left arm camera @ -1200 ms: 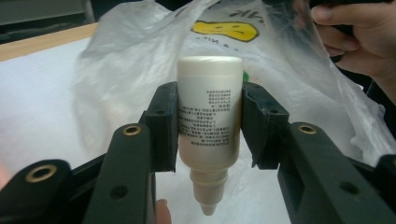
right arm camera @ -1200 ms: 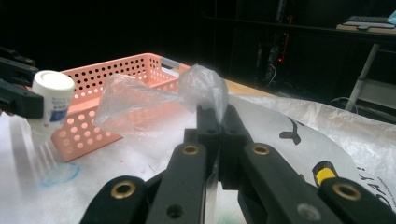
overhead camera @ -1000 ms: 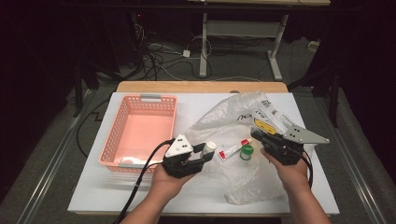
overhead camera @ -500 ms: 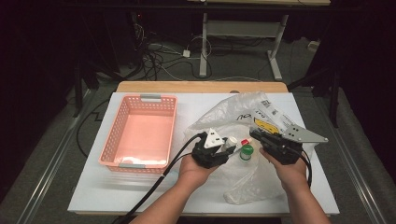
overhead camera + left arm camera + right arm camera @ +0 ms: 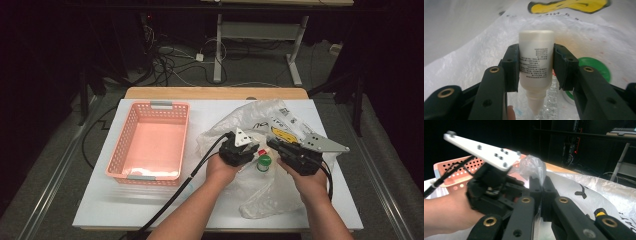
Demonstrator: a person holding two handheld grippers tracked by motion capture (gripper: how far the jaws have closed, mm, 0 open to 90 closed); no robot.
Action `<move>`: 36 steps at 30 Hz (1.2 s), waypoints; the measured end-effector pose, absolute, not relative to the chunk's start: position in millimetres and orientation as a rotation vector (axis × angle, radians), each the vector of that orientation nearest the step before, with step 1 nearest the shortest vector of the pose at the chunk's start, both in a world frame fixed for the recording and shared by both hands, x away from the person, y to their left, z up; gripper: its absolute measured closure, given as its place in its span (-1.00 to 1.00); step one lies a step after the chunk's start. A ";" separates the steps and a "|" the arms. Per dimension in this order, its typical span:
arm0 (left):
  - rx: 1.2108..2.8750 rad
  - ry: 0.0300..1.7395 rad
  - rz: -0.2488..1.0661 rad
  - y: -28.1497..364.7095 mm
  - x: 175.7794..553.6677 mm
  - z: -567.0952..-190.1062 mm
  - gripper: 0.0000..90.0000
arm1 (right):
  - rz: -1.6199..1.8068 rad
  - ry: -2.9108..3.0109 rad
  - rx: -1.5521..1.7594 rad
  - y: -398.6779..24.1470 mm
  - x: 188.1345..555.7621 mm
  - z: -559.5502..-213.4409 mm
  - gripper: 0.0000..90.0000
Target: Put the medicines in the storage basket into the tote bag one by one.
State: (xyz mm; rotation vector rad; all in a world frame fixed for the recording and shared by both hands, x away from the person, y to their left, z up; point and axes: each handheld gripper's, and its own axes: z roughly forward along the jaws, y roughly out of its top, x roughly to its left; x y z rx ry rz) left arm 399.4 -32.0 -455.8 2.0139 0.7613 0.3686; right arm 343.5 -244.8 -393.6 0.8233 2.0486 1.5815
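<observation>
Bottle, white, pinched crosswise in the left tool, its nozzle toward the hand, at the plastic bag mouth; right tool, pressed together on the bag's edge, holds it open.

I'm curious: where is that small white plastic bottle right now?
In the left gripper view, the small white plastic bottle is clamped between the left gripper jaws, over the clear plastic bag, beside a green cap.

A pink basket stands on the left part of the white table. Behind the table, cables lie on the floor.
</observation>
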 end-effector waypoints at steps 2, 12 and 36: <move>2.014 0.770 0.341 -32.9 404.7 -459.3 0.28 | 1.583 2.049 0.827 -244.5 343.5 -393.9 1.00; 2.000 0.793 0.296 -41.1 415.7 -468.6 0.27 | 1.576 2.048 0.834 -244.9 343.3 -394.7 1.00; 1.999 0.673 0.246 7.5 340.0 -453.7 -0.05 | 1.574 2.035 0.837 -250.4 341.0 -392.3 1.00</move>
